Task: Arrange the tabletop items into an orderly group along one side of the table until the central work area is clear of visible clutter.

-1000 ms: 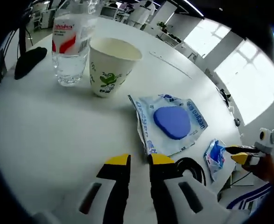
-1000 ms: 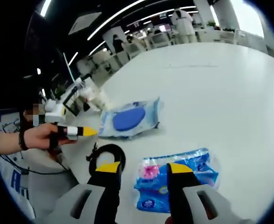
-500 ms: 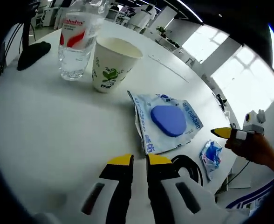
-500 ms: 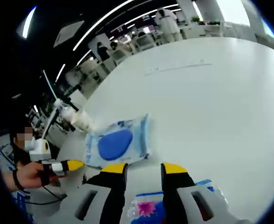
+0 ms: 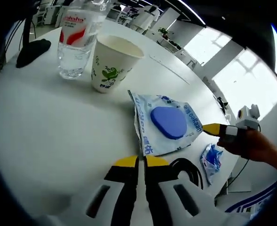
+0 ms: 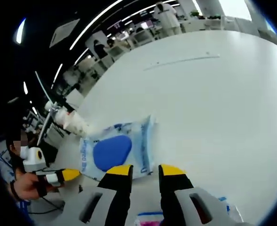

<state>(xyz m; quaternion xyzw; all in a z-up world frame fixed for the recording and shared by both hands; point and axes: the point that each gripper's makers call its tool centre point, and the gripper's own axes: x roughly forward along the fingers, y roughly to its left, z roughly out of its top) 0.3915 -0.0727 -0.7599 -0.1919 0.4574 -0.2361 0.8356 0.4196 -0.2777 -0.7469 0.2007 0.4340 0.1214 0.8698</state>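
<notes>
- In the left gripper view the left gripper (image 5: 142,162) hangs low over the white table (image 5: 53,127), just short of the near edge of the wet-wipe pack (image 5: 164,125); its yellow-tipped jaws are pressed together with nothing between them.
- In the right gripper view the right gripper (image 6: 145,170) points at the same wet-wipe pack (image 6: 115,150) from the opposite side, its jaws a small way apart and empty, the tips just short of the pack's edge.
- In the left gripper view the right gripper (image 5: 213,129), held in a hand (image 5: 251,146), has its yellow tip at the far corner of the pack; whether it touches the pack is unclear.
- In the right gripper view the left gripper (image 6: 65,175) sits beside the pack, held in a hand (image 6: 25,186).
- The pack lies flat, blue oval lid up.
- Beyond the pack stands a paper cup (image 5: 111,63), upright, and just beside it a clear water bottle (image 5: 77,40) with a red label.
- A dark object (image 5: 32,49) lies farther off, past the bottle.
- Near the pack, toward the table edge, are a black cable loop (image 5: 188,167) and a small blue tissue packet (image 5: 211,157).
</notes>
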